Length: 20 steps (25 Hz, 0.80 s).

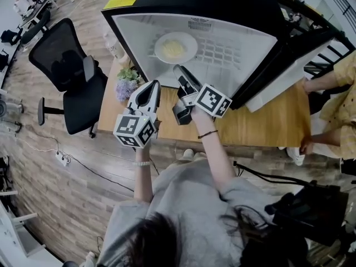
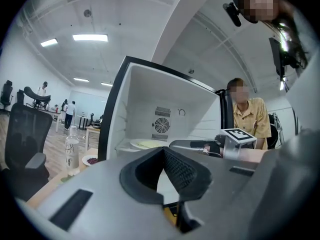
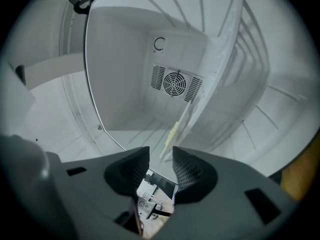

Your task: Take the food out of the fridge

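A white plate [image 1: 175, 47] of pale yellow food sits on the shelf inside the open black mini fridge [image 1: 233, 15]. My right gripper [image 1: 179, 70] reaches into the fridge just short of the plate. In the right gripper view the plate [image 3: 182, 124] shows edge-on and tilted. Its near rim comes down to the mouth of my right gripper [image 3: 161, 156], which is open, and the pads do not press on it. My left gripper [image 1: 153, 85] hangs in front of the fridge, left of the right one. In its own view my left gripper [image 2: 163, 151] is shut on nothing.
The fridge stands on a wooden table [image 1: 261, 124] with its door [image 1: 289, 65] swung open to the right. A flower pot [image 1: 127, 82] and a water bottle [image 2: 72, 149] stand at the table's left end. An office chair [image 1: 69, 74] is left of the table and a seated person [image 1: 334, 99] is at its right.
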Available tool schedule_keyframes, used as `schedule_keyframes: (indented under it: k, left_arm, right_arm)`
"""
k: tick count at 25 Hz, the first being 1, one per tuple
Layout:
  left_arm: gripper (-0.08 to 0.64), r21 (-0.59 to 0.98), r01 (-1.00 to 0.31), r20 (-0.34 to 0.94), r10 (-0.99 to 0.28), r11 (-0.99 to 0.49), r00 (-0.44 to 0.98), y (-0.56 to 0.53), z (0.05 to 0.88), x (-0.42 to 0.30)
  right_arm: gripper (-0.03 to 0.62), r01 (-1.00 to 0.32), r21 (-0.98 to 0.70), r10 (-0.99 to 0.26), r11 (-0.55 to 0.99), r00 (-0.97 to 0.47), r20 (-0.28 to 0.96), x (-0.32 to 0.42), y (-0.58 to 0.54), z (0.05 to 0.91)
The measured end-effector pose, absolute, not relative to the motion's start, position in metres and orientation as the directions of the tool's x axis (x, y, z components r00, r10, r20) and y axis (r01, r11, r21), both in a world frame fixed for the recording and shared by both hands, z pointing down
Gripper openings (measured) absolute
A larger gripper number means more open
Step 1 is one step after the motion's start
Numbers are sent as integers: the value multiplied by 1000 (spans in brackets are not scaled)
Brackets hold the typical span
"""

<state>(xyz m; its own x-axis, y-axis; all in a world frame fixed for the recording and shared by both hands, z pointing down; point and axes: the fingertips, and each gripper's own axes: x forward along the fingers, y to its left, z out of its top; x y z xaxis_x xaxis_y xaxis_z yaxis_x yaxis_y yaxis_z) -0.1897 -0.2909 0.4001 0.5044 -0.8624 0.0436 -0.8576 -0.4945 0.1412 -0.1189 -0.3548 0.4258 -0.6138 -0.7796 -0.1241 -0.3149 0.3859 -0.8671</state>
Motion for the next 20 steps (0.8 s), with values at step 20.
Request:
schedule_keyframes:
  k: [20]
  left_arm:
    - [8,194,-872,56,-883,-449,467,-311,408,-198]
  right_arm:
    - [136,-56,-983,-834,174,-539,-117,-119,-386,438]
